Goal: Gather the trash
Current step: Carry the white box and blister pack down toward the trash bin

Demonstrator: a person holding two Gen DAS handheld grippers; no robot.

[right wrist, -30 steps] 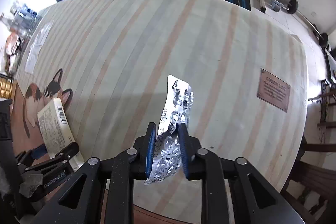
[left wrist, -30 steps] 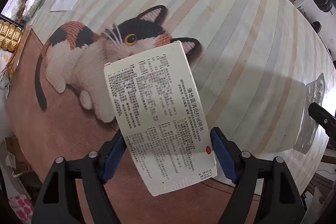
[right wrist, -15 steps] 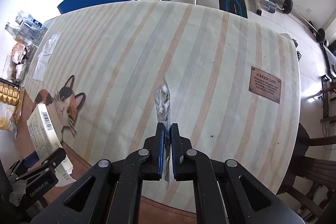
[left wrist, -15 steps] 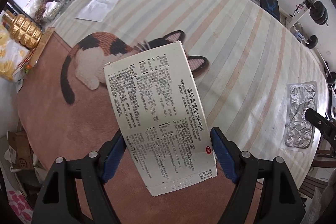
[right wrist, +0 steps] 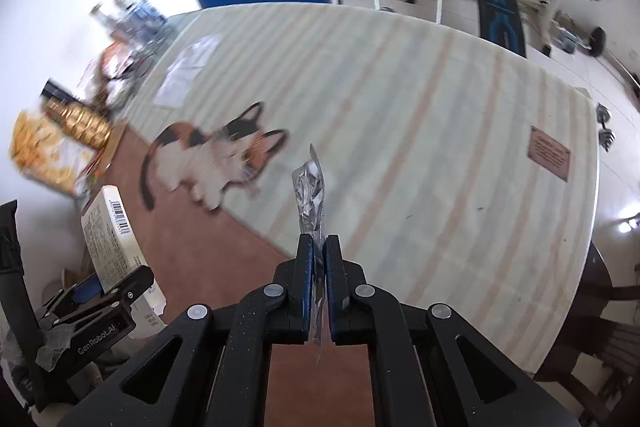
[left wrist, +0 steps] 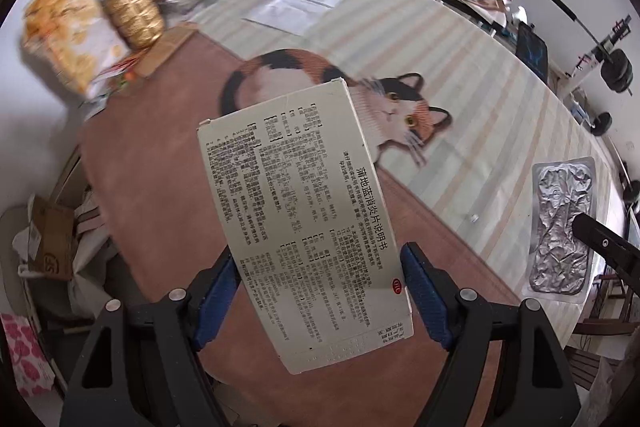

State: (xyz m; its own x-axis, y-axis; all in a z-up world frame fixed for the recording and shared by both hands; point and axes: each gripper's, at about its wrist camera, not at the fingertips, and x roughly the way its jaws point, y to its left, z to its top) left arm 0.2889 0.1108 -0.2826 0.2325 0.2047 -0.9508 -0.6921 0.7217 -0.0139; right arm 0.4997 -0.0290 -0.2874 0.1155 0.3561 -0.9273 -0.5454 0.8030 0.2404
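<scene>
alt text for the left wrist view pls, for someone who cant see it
The left gripper holds a white medicine box printed with black Chinese text, its blue-padded jaws closed on the box's sides. Beyond lies a striped tablecloth with a calico cat picture; a silver blister pack shows at right.

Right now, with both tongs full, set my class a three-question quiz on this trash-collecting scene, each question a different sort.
1. True or false: the left tongs grip a white medicine box.
2. The right tongs hold: A) a bottle B) a foil blister pack C) a cloth.
3. Fill in: the table mat shows a calico ____.

Key: 1 true; 2 B; 3 cat.
</scene>
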